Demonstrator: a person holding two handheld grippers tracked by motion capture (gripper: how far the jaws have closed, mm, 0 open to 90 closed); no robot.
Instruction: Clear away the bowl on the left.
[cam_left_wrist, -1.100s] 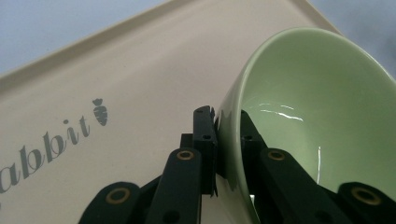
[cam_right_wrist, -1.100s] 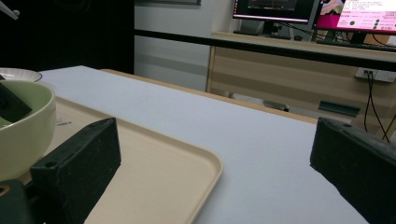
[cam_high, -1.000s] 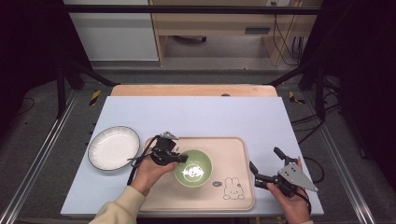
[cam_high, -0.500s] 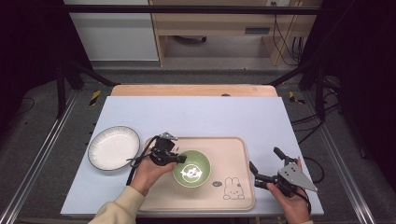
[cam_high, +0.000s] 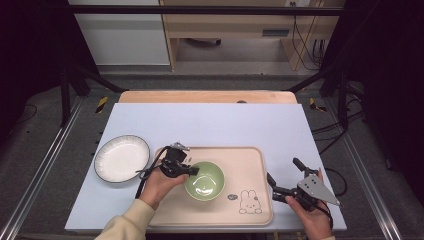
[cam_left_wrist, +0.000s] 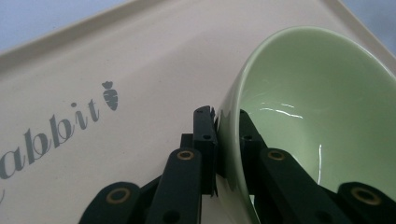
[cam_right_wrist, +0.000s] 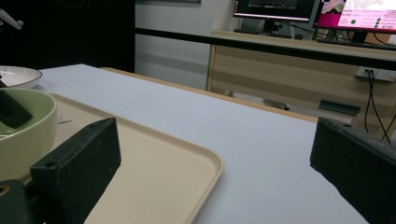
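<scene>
A green bowl (cam_high: 205, 181) sits on the beige tray (cam_high: 250, 165) in the high view. My left gripper (cam_high: 192, 171) is shut on the bowl's left rim, one jaw inside and one outside. In the left gripper view the bowl (cam_left_wrist: 322, 107) has its rim pinched by my left gripper (cam_left_wrist: 227, 126), above the tray (cam_left_wrist: 116, 60) with its printed lettering. My right gripper (cam_high: 284, 176) rests at the tray's right edge, jaws wide apart with nothing between them. From the right gripper view my right gripper (cam_right_wrist: 212, 154) stands open over the tray's corner (cam_right_wrist: 187, 163), the bowl (cam_right_wrist: 23, 135) at far left.
A white plate (cam_high: 121, 158) with a dark rim lies on the pale blue mat left of the tray. A rabbit drawing (cam_high: 249, 202) marks the tray's near right part. Black frame rails run along both sides of the table.
</scene>
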